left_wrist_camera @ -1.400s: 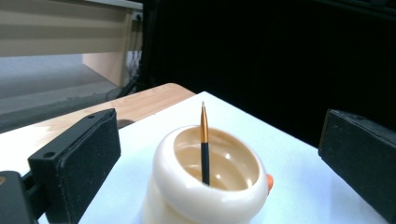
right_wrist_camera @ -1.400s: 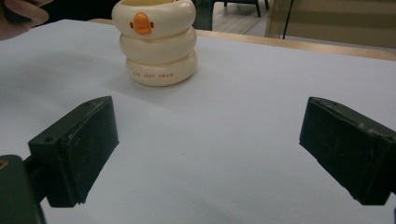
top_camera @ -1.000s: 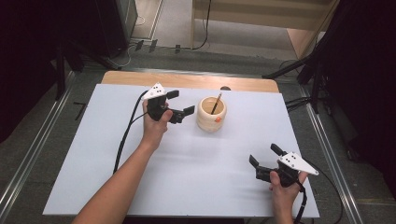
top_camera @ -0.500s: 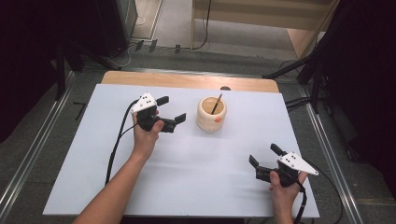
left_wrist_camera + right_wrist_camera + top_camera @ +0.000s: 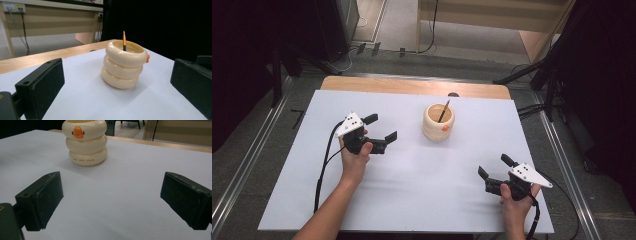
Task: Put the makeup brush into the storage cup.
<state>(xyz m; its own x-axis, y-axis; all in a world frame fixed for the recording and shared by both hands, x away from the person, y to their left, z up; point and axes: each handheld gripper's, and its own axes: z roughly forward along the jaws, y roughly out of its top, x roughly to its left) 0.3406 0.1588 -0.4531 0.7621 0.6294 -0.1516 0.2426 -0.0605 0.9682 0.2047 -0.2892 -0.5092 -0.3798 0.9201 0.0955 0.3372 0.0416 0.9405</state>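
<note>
A cream ringed pen holder (image 5: pixel 438 122) (image 5: pixel 124 64) (image 5: pixel 85 142) with an orange beak on its side stands upright on the white table top (image 5: pixel 412 190). A pencil (image 5: pixel 443 111) (image 5: pixel 124 41) leans inside it. My left gripper (image 5: pixel 380 128) (image 5: pixel 115 87) is open to the left of the holder, jaws pointing toward it, nothing between them. My right gripper (image 5: pixel 494 166) (image 5: pixel 112 200) is open near the front right of the table, facing the holder from a distance, with nothing held.
A bare wooden strip (image 5: pixel 412 86) runs along the table's far edge. Metal rails (image 5: pixel 242 165) flank both sides. Cables (image 5: pixel 324 160) trail from the left gripper toward the front edge. A wooden desk (image 5: pixel 492 15) stands beyond on the floor.
My left gripper has pulled back left and toward the person, away from the pen holder. The right gripper has stayed in place.
</note>
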